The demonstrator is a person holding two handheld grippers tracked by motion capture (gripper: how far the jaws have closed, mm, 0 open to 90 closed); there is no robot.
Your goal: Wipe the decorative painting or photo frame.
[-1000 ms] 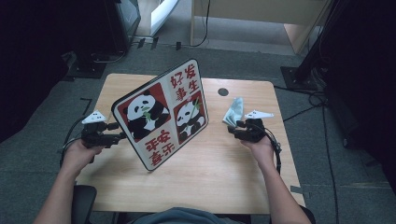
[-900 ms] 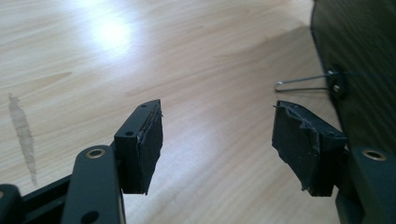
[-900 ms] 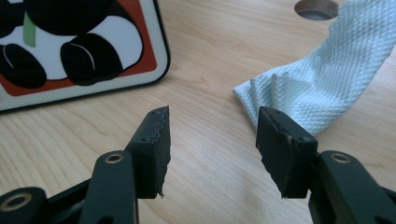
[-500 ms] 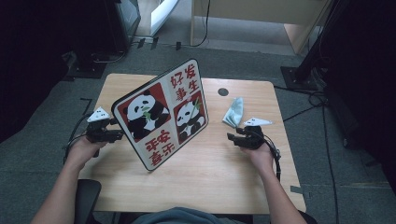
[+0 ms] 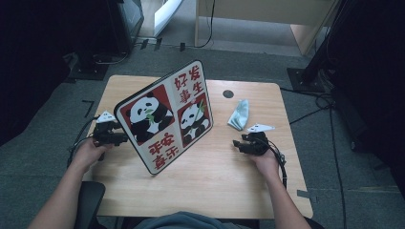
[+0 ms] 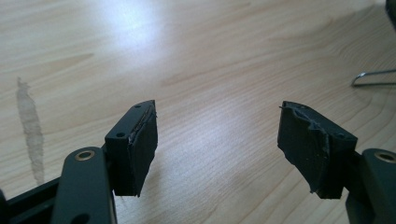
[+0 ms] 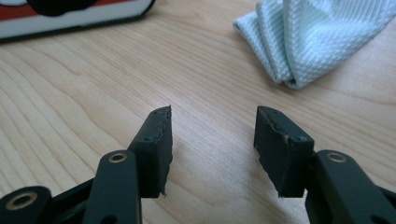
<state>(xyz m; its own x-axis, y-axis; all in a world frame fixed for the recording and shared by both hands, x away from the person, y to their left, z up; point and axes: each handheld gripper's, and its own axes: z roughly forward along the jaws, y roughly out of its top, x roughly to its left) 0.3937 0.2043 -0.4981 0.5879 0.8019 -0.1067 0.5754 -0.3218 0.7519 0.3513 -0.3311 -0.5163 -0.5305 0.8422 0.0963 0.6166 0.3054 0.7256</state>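
Two grippers sit low over the wooden table [image 5: 205, 186], either side of the panda sign board [image 5: 165, 117]. That board stands tilted on its lower corner, printed face toward the person, long axis running diagonally up toward the table's far edge.

Left gripper [image 5: 122, 139] is just beside the board's left edge; in the left gripper view [image 6: 217, 140] its jaws have just been opening, nothing between them.

Right gripper [image 5: 237, 144] is well right of the board, jaws apart and empty [image 7: 212, 144], with a folded, probably microfibre cloth [image 7: 317, 37] just beyond.
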